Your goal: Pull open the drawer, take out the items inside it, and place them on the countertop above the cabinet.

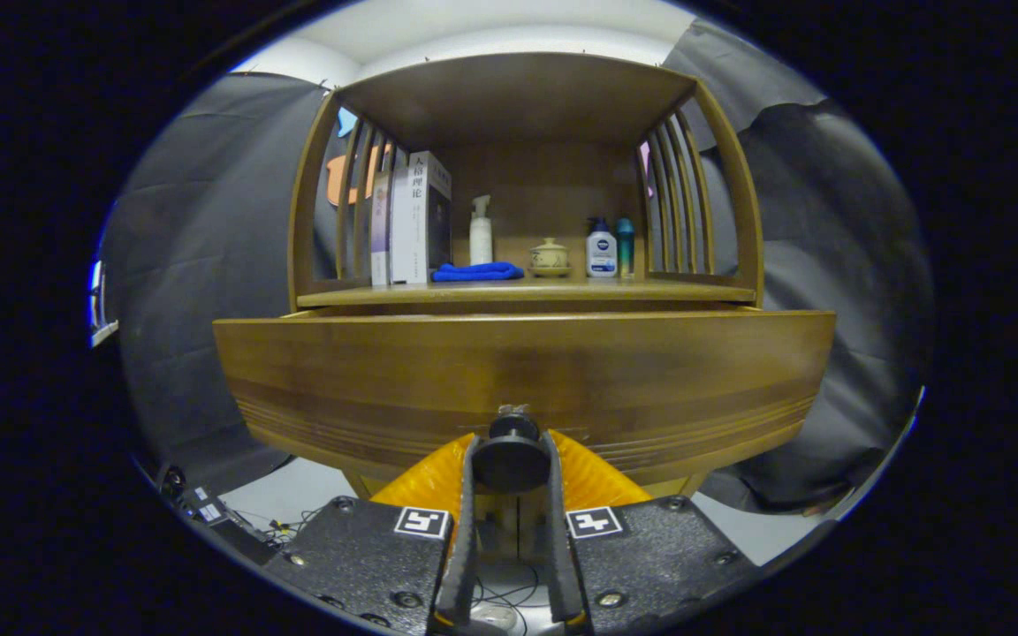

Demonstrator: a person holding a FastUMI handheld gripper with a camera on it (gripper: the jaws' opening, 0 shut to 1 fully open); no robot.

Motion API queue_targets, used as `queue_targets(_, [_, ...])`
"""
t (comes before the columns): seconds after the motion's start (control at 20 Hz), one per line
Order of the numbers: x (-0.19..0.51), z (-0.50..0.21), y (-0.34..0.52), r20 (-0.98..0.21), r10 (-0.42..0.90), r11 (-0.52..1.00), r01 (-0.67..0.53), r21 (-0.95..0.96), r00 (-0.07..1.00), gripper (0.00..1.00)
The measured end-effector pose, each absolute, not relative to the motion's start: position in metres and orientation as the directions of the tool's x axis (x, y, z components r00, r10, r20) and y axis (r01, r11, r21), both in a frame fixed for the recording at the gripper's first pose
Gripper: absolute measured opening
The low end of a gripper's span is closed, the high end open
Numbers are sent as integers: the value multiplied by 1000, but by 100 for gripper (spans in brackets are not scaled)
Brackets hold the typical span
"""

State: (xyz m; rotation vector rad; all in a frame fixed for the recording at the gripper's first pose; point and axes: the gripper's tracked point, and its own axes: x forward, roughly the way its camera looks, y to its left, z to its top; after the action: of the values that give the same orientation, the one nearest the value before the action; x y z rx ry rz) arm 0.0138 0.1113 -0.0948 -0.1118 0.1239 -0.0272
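A wooden cabinet fills the view ahead, and its wide drawer front [522, 380] stands pulled out toward me, with a thin gap between its top edge and the countertop [527, 293]. A dark round knob [511, 452] juts from the lower middle of the drawer front. My gripper [511, 459] is shut on that knob, one finger pressing on each side of it. The inside of the drawer is hidden behind its front panel.
On the countertop stand books [410, 221] at the left, a folded blue cloth [477, 272], a white pump bottle [481, 231], a small lidded pot [550, 256] and two bottles [610, 249] at the right. Slatted sides and a roof enclose that shelf. Cables and a device [208, 512] lie on the floor at lower left.
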Motion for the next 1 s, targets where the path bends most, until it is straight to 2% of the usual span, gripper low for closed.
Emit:
queue_targets(0.8, [-32,-110,109,-114,-33,993,20,-119,993,35])
queue_targets(0.95, [-34,-98,108,-78,-39,989,27,-144,996,47])
queue_targets(1.0, [-36,-89,107,-48,-35,987,27,-157,998,59])
